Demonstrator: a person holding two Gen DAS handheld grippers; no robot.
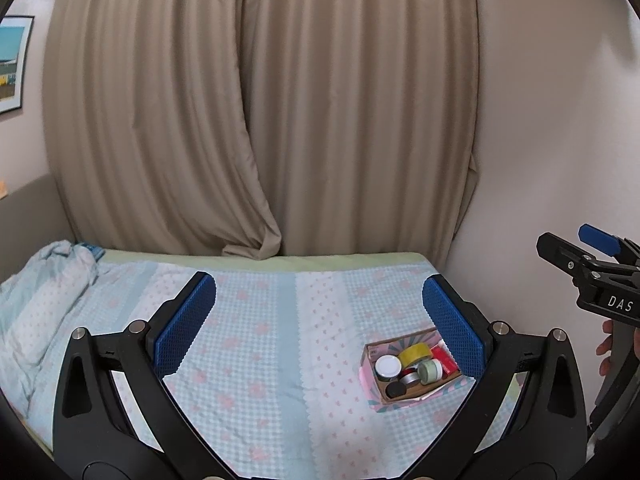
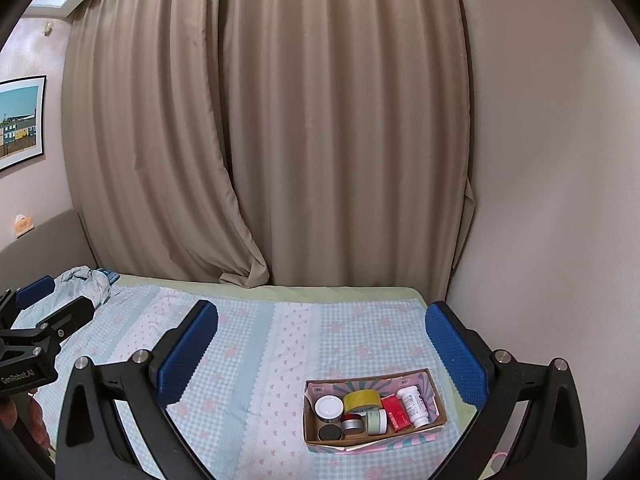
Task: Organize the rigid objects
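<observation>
Cardboard box (image 2: 376,438) of jars, tape roll (image 2: 362,400), pill bottle (image 2: 416,405): on bed (image 2: 248,360), near its right edge | left tongs (image 1: 320,322), right tongs (image 2: 322,346): raised above box, spread wide, empty | items gathered together, apparently sorted.

The right gripper (image 2: 320,340) hangs wide open above the bed (image 2: 248,344). Below, a cardboard box (image 2: 438,400) holds a white-lidded jar (image 2: 329,406), yellow tape (image 2: 362,400), a red packet (image 2: 394,412) and a white bottle (image 2: 414,406).
</observation>
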